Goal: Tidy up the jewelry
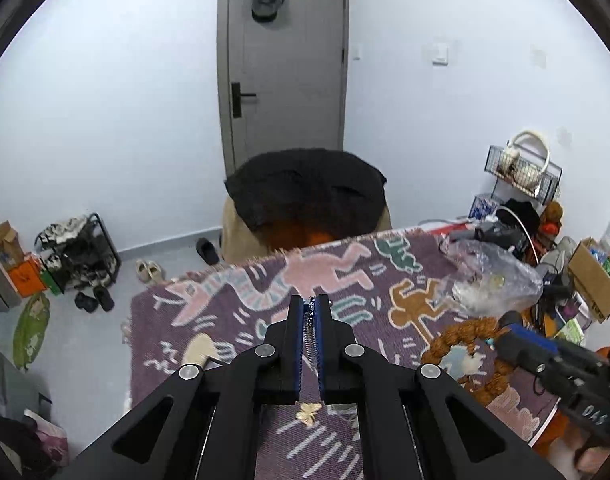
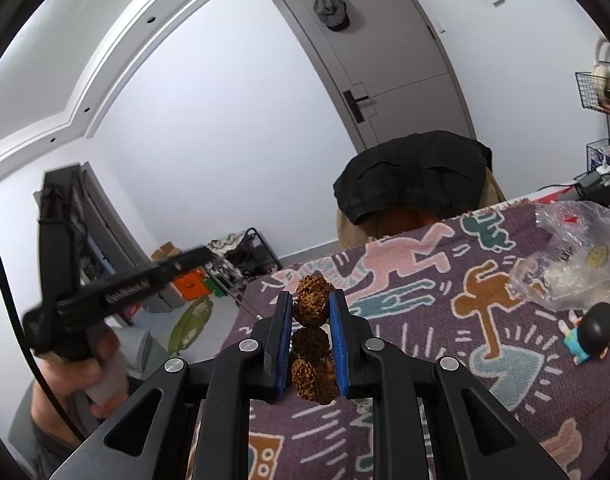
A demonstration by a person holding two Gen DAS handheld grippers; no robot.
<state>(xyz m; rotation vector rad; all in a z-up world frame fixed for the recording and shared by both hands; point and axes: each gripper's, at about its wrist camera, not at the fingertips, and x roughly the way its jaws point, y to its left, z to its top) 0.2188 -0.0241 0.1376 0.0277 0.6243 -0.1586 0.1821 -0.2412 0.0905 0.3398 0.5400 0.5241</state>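
Nearest, the left tool (image 1: 313, 300) is pressed together on a thin silver chain (image 1: 309, 340) above a butterfly clip (image 1: 308, 413), while the right tool (image 2: 311, 300) pinches a brown bead bracelet (image 2: 311, 312) over the counter's purple figure-patterned cloth (image 1: 241, 292). Farther on lie a figurine (image 2: 591, 330) and a crumpled clear bag (image 1: 493, 280) holding small items, no writing legible. Beyond stand a draped chair (image 1: 305, 192), a shoe rack (image 1: 79, 254) and a grey door (image 1: 289, 60) with a cap (image 1: 268, 0).

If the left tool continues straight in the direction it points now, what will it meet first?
Probably the patterned cloth on the table. The left tool, shut on a thin silver chain, points slightly downward over bare cloth, well left of the plastic bag. Depth is unclear.
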